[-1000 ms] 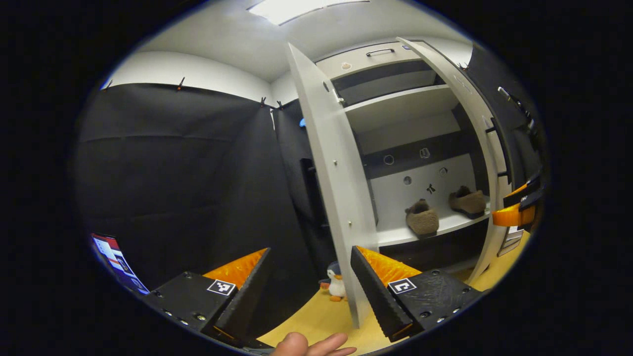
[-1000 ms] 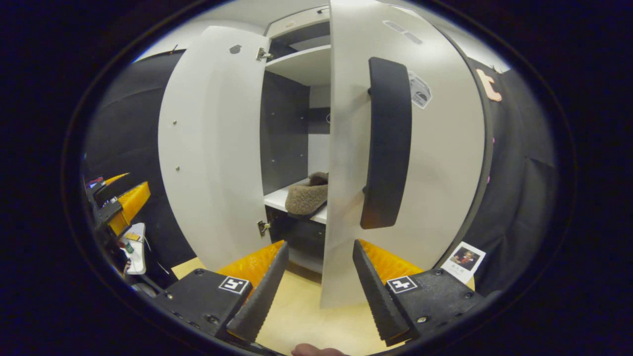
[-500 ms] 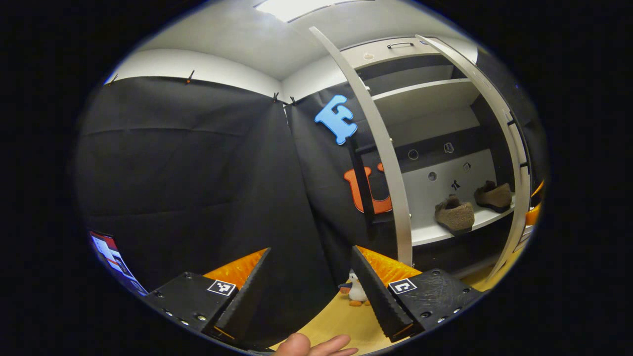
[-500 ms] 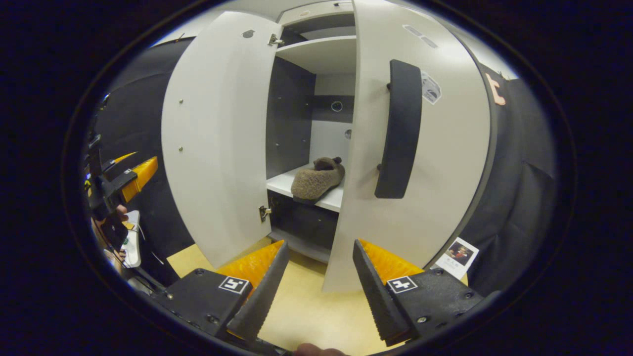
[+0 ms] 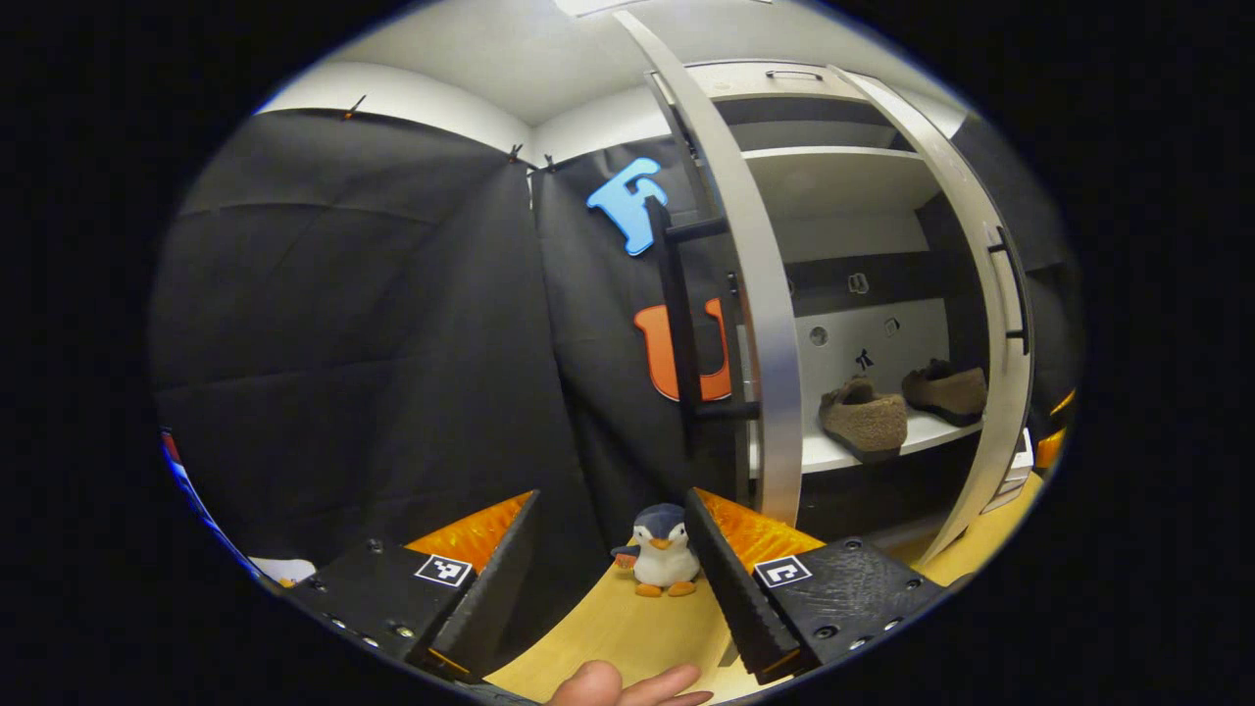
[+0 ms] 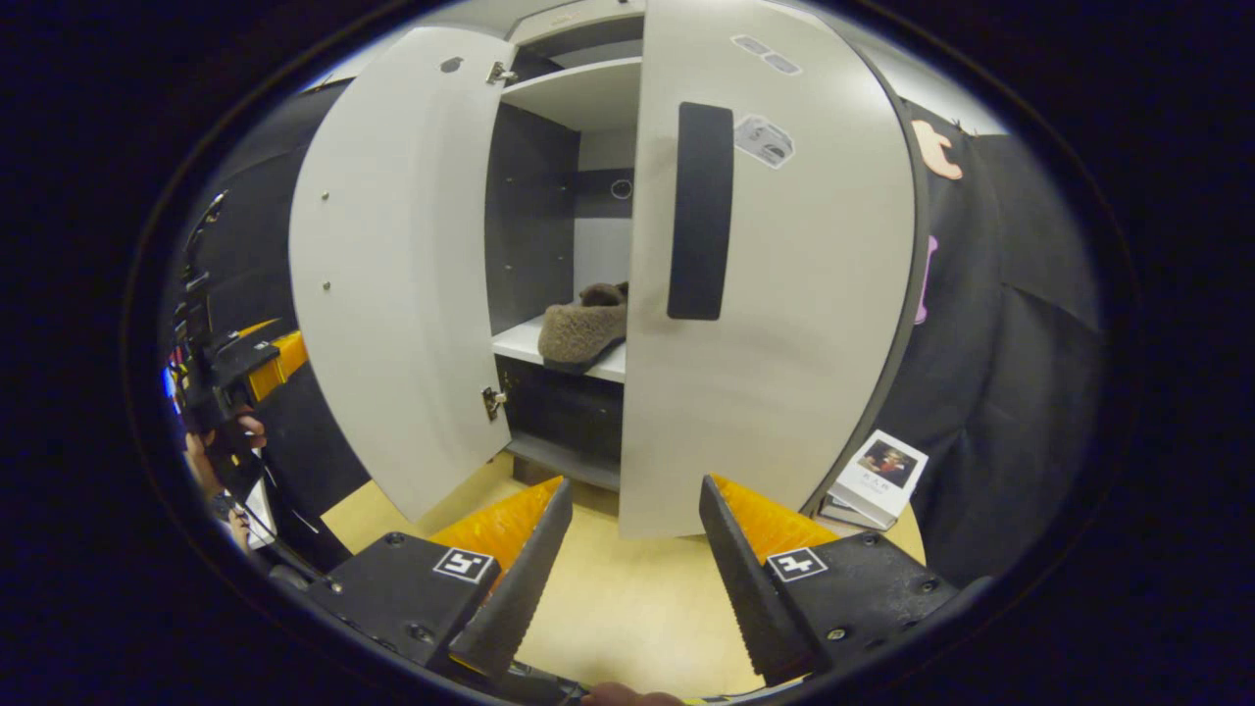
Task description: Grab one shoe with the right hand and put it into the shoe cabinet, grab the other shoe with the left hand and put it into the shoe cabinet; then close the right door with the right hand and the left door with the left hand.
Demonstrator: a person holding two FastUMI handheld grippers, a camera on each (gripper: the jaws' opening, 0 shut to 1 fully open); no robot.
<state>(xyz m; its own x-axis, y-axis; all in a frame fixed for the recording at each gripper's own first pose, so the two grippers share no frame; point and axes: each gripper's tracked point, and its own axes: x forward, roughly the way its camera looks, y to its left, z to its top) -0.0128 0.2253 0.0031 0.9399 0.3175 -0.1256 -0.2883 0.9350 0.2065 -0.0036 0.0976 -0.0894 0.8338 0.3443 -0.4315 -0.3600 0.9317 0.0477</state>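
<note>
I see black cloth [image 5: 363, 324] draped as the booth wall across the left and centre of the left gripper view, clipped along its top edge under a white wall [image 5: 392, 93]. A bright ceiling light [image 5: 588, 6] sits at the very top. The floor [image 5: 637, 632] at the bottom is pale yellow wood, and a small toy penguin [image 5: 659, 561] stands on it at bottom centre. In the right gripper view, lower right, what looks like a thin book [image 6: 878, 476] leans against the cloth on the floor.
</note>
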